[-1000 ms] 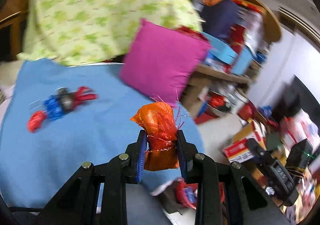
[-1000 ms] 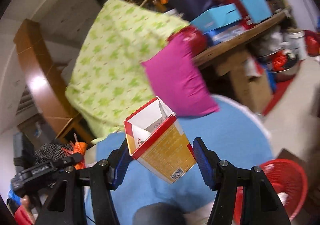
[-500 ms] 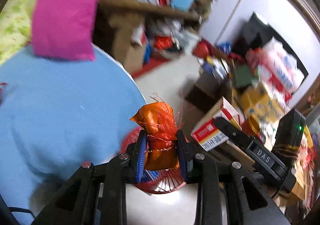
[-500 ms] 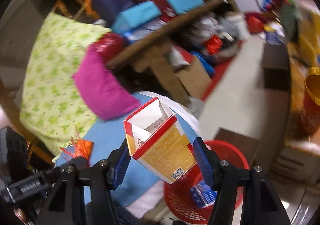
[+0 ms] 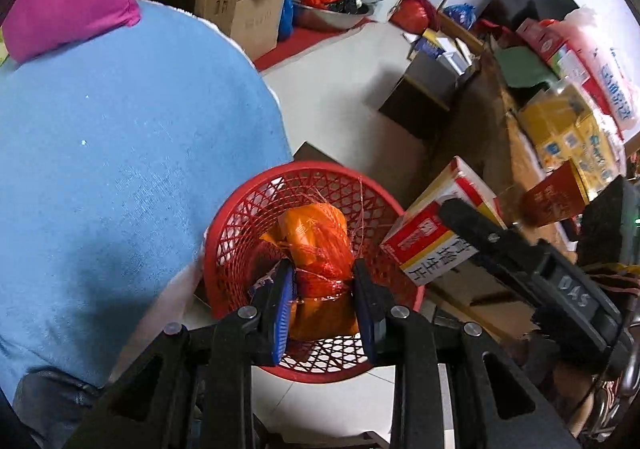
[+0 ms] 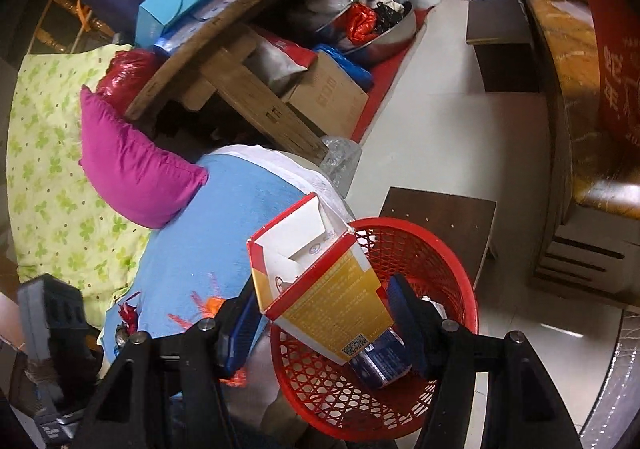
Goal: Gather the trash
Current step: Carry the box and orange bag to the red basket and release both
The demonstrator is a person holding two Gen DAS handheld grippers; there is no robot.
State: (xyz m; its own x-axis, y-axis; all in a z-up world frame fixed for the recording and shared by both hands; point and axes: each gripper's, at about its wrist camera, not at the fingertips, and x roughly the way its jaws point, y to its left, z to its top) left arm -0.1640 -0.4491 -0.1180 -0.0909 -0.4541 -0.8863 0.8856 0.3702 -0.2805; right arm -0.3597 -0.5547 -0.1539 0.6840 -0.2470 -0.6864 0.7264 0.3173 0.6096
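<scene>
Left wrist view: the left gripper (image 5: 322,293) points steeply down over a round red plastic mesh basket (image 5: 240,225) that sits on the pale tiled floor (image 5: 344,61).
Left tongs: clamped on a crumpled orange plastic wrapper with red netting (image 5: 318,249), blue pads pressing on both its sides, so it hangs right above the basket's opening.
Right wrist view: the right gripper (image 6: 320,323) is tilted down at the same basket (image 6: 456,261), seen from the other side.
Right tongs: set around an opened red, white and yellow cardboard carton (image 6: 320,289); the left pad is on it, and a sliver of a gap seems to show at the right pad, so can't really tell if it's gripped.
Carton position: lower corner over the basket rim, open end up.
In the basket: a blue printed packet (image 6: 380,363) on the bottom.
Nearby: a blue cloth-covered surface (image 5: 120,153) right beside the basket, with a magenta cushion (image 6: 132,177) at its far edge.
</scene>
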